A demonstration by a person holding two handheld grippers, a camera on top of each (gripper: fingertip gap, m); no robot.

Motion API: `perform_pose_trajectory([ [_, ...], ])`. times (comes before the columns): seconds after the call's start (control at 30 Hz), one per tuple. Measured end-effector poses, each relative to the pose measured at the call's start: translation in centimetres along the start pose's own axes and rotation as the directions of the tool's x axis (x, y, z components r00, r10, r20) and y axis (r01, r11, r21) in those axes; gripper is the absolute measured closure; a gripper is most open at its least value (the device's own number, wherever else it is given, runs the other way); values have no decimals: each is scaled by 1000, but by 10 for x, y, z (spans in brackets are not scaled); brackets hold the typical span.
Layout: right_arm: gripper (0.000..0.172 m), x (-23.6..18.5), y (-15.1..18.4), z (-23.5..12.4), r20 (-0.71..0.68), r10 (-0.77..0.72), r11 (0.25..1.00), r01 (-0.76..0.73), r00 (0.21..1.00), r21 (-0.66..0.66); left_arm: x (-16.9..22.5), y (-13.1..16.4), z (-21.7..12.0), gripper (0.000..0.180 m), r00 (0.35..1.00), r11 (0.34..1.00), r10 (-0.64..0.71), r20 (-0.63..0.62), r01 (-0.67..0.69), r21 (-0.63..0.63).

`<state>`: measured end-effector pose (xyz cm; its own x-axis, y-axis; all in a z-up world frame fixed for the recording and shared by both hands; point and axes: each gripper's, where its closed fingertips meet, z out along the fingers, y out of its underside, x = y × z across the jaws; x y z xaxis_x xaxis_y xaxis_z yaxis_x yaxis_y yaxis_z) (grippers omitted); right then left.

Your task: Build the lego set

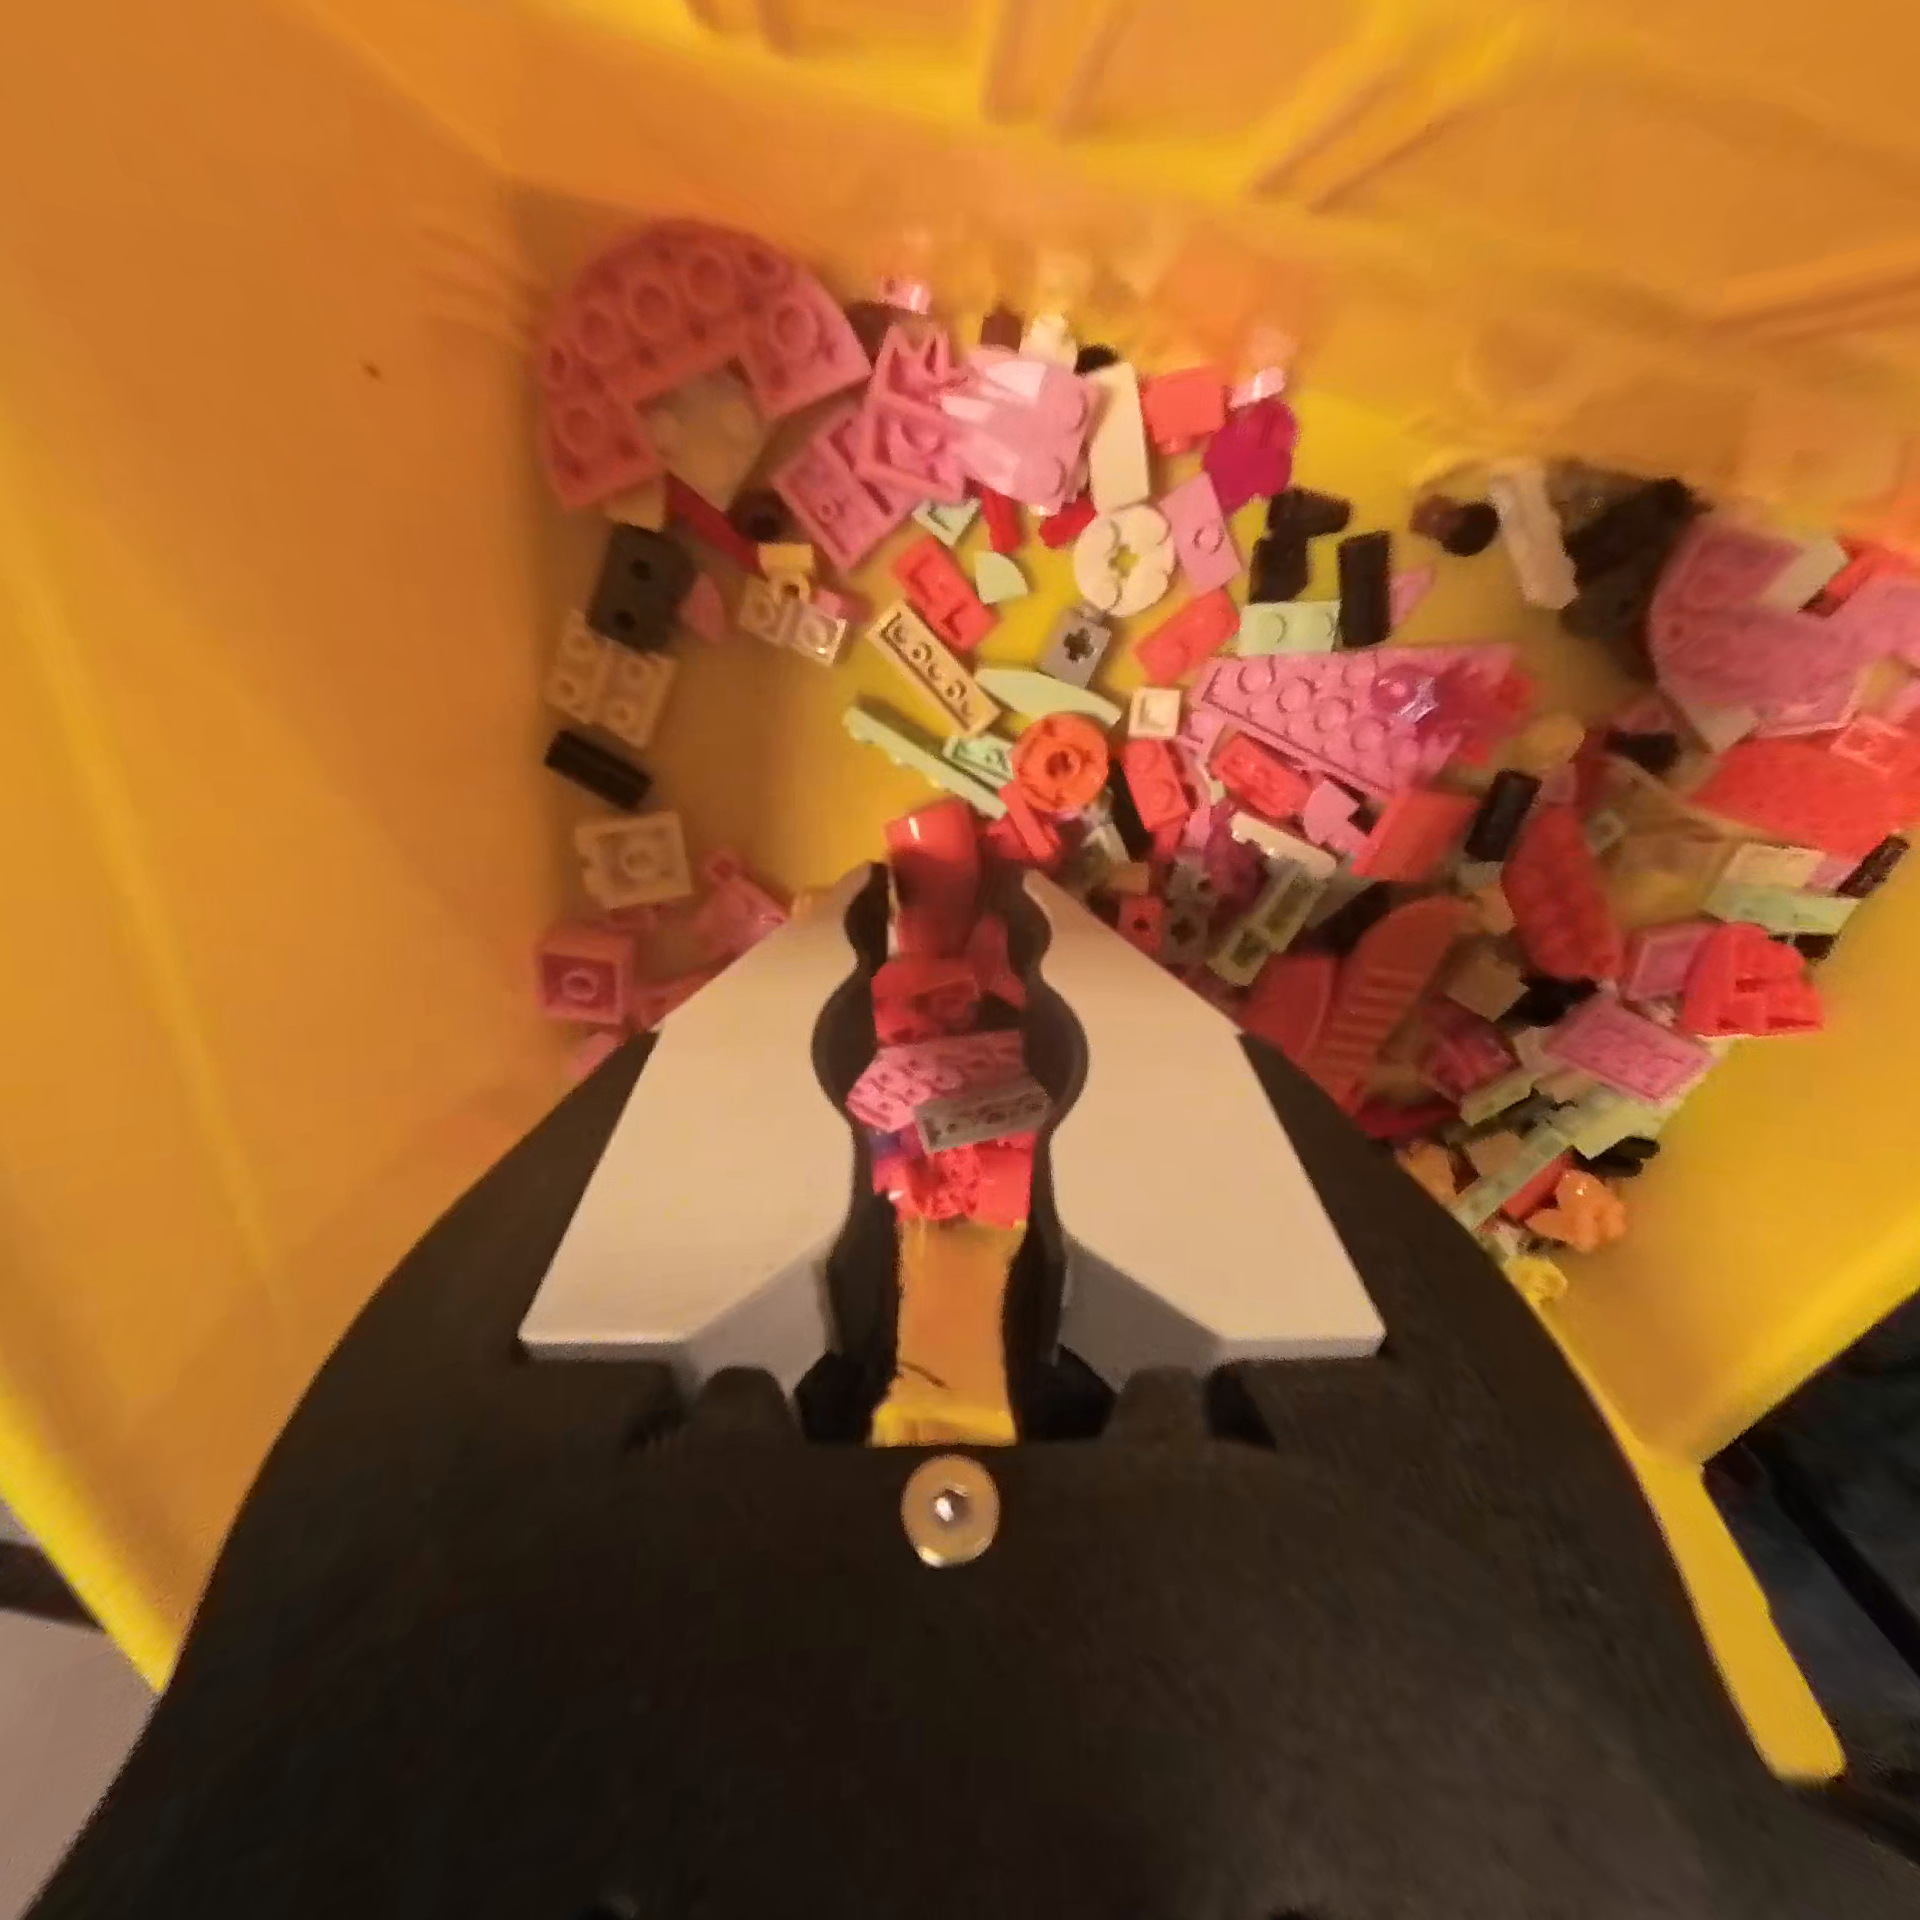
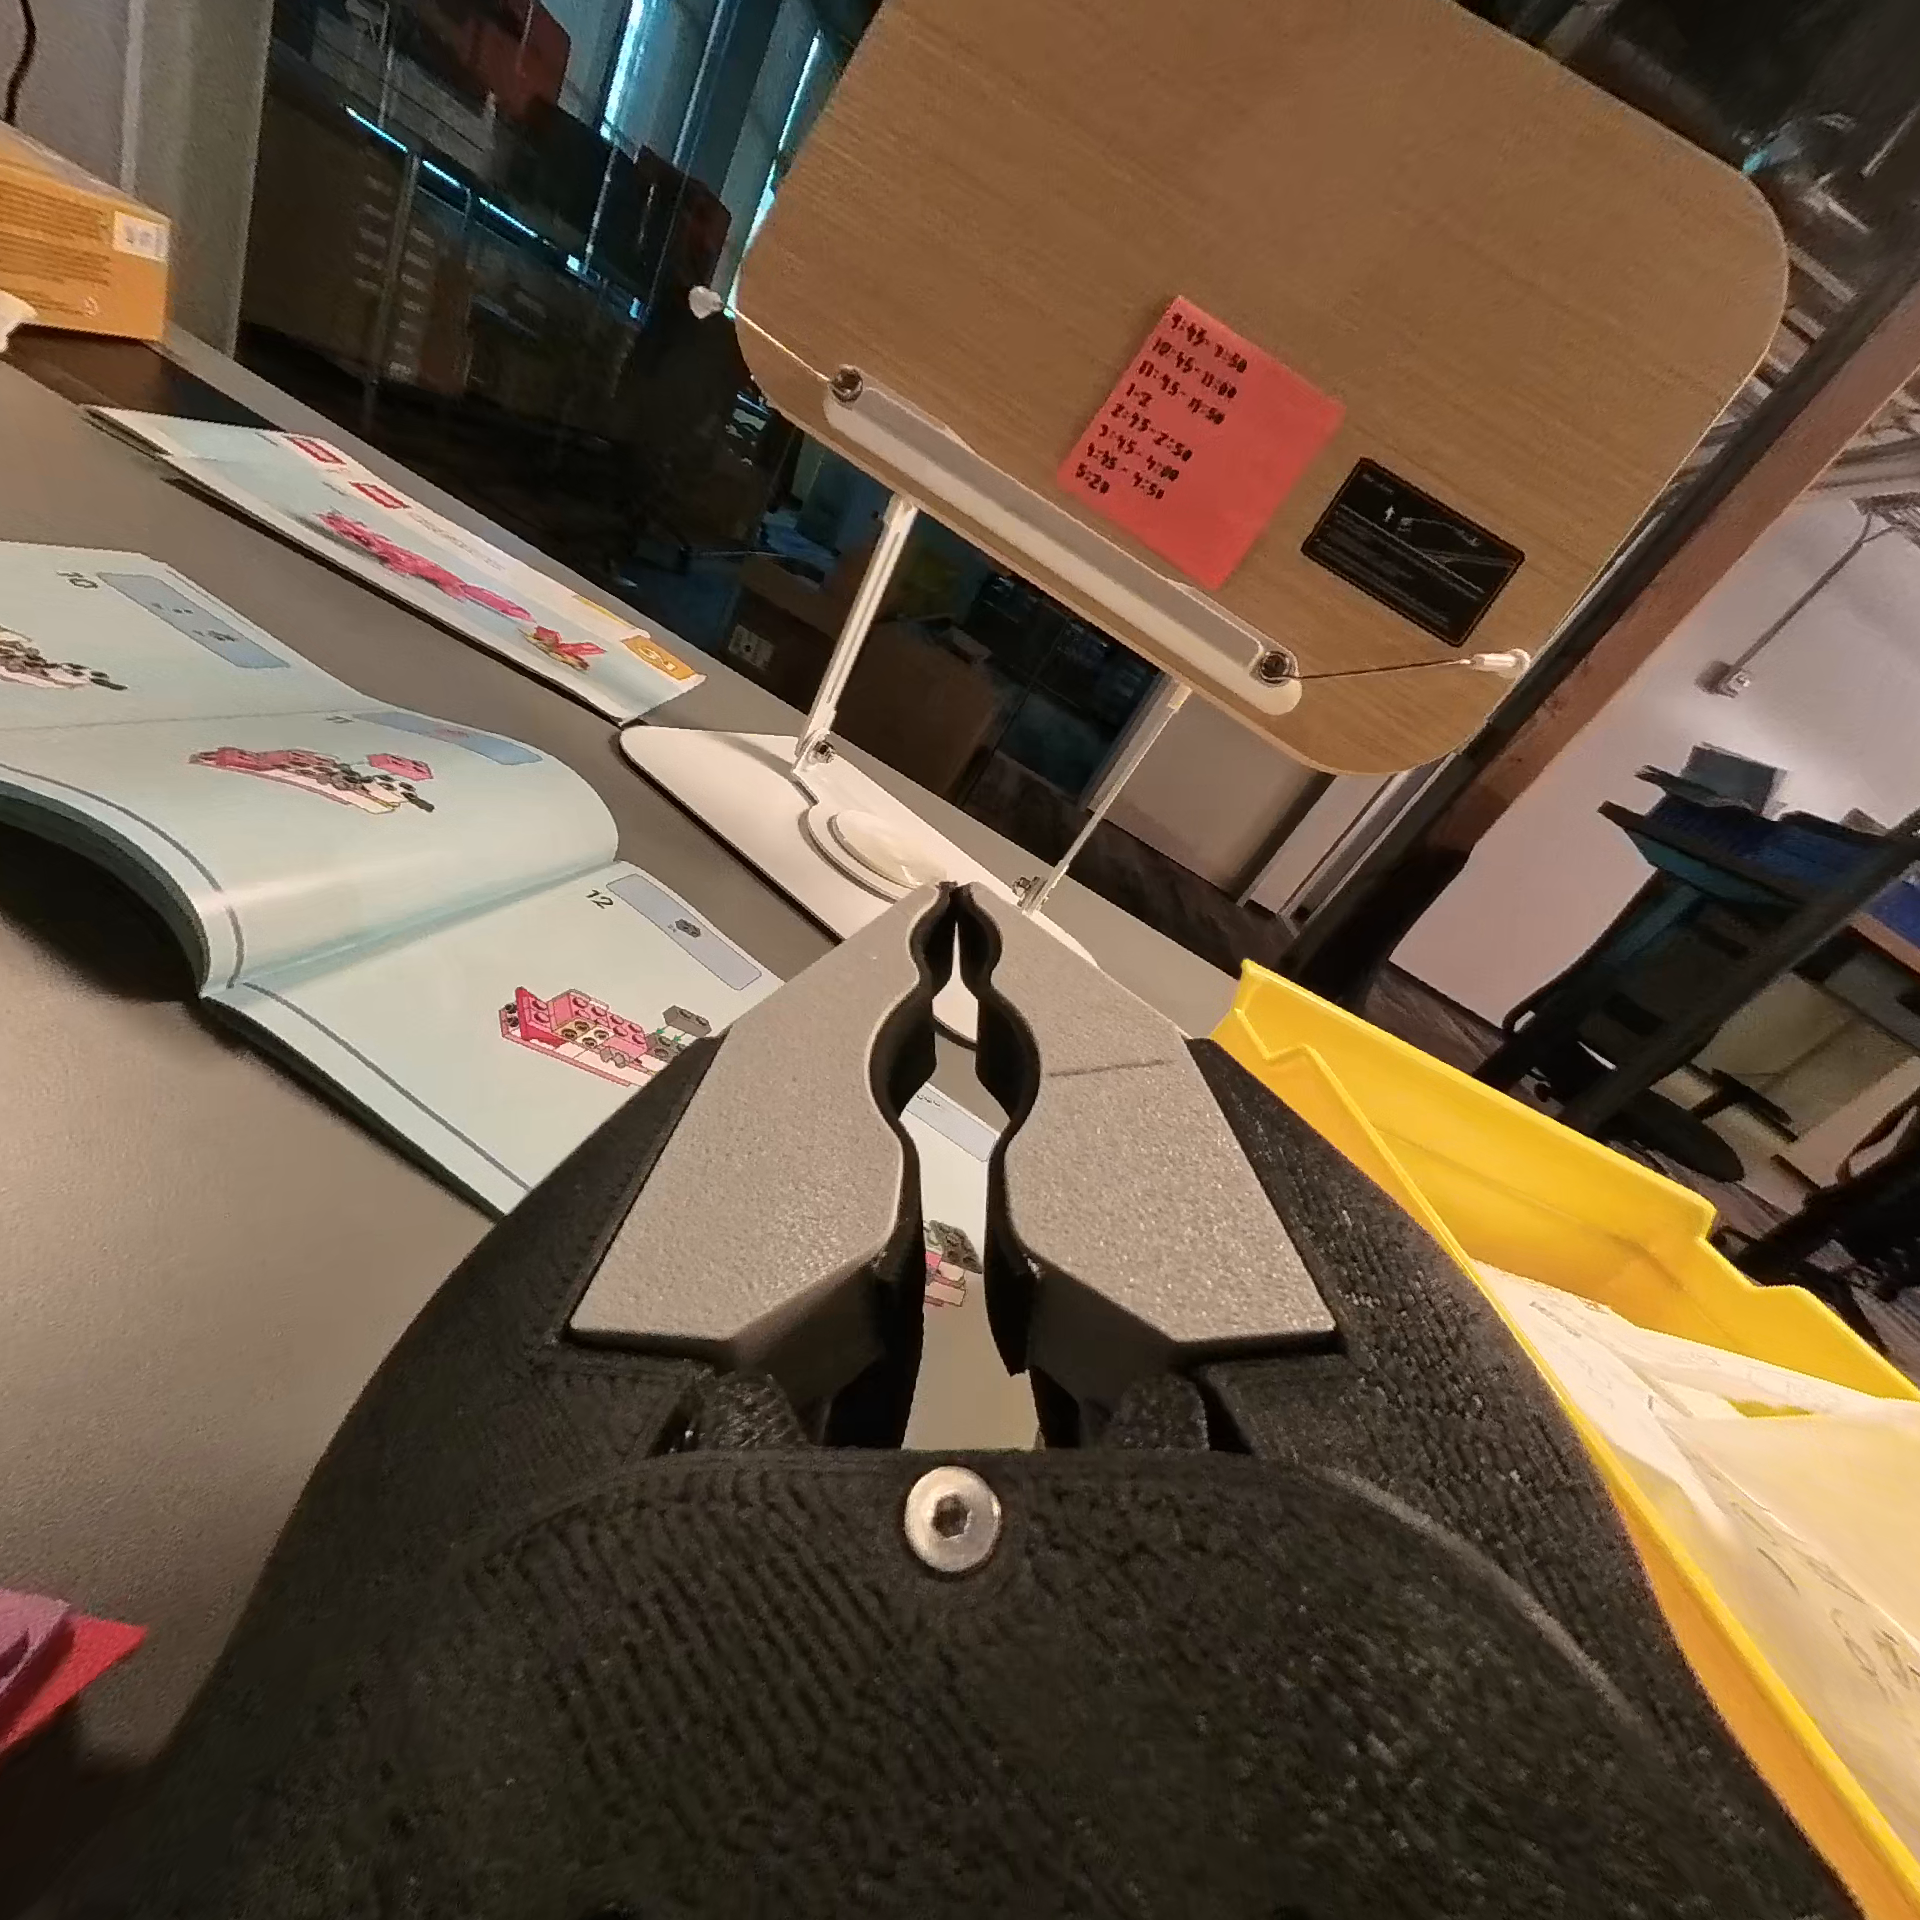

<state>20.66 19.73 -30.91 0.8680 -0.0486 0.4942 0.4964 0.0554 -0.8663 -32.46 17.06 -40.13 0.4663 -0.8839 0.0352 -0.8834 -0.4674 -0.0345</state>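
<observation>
The left gripper [image 1: 940, 894] reaches down into a yellow bin [image 1: 260, 623] of loose toy bricks [image 1: 1351, 727]. A red curved brick [image 1: 925, 862] stands between its fingertips, long axis running ahead along the fingers; whether the partly spread fingers press on it cannot be told. An orange round stud piece [image 1: 1060, 774] lies just beyond, to the right. The right gripper [image 2: 954, 896], fingertips pressed together on nothing, hovers over a dark table [image 2: 156, 1195], well apart from the bricks. Only its view shows the open instruction booklet [image 2: 364, 883] to its left, the wooden book stand [image 2: 1247, 312] ahead, and another yellow bin [image 2: 1507, 1195] to its right.
</observation>
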Motion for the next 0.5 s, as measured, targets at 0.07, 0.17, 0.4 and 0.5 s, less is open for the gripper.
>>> perform_pose_trajectory([
  [0.07,172,0,0,0,-2,-6,1000,6,1000,0,0,-10,-5,153,1000,997,-6,-2,6,74],
  [0.17,172,0,0,0,-5,-13,1000,13,1000,-3,-4,-27,-15,151,1000,983,14,7,-15,181],
  [0.4,172,-1,2,1,-9,-30,999,30,1000,-15,16,-60,-16,151,989,942,117,-86,-83,326],
  [0.5,172,-2,2,1,-8,-33,999,33,999,-18,15,-63,-7,151,988,944,152,-33,-136,299],
])
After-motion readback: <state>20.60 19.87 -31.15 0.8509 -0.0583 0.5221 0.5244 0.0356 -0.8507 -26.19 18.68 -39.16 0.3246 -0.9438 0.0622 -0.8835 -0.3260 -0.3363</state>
